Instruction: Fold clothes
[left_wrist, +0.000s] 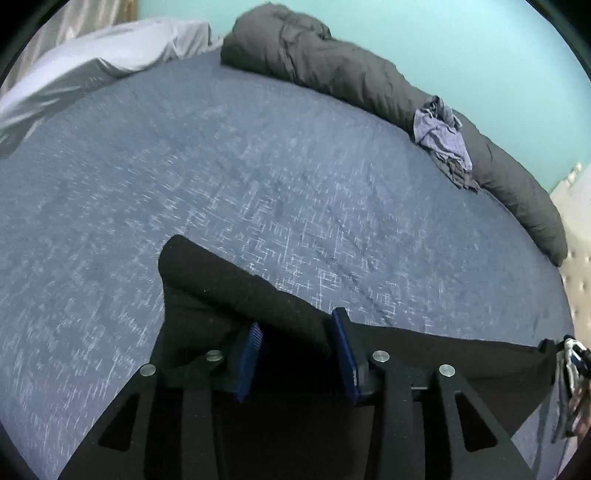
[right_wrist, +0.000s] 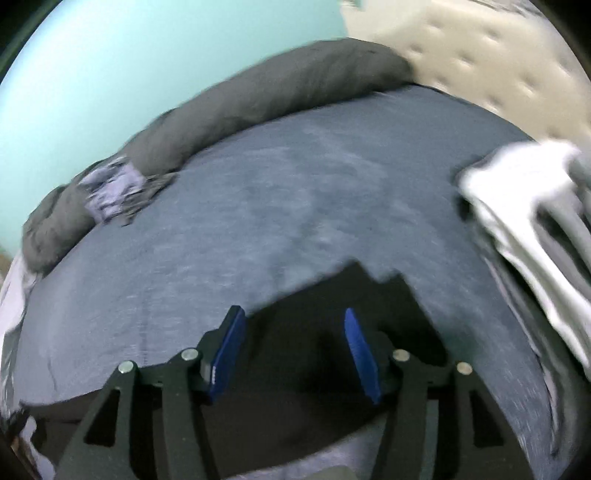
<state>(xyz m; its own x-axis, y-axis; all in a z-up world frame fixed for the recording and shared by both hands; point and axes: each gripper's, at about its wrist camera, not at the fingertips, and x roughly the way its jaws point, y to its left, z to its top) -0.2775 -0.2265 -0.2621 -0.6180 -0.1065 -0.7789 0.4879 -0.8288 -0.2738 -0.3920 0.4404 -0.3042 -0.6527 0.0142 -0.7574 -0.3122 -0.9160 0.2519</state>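
A black garment lies on the blue bed sheet, with one thick fold rolled up at its far left corner. My left gripper sits over it, its blue pads partly apart and the rolled fold running between them. From there the garment's far edge runs straight to the right. In the blurred right wrist view the same black garment spreads under and between the fingers of my right gripper. That gripper stands wide open, with the pads clear of the cloth.
A rolled dark grey duvet lines the far side of the bed, with a crumpled lavender garment against it. Pale grey bedding lies at the far left. White striped cloth sits at the right, near a beige tufted headboard.
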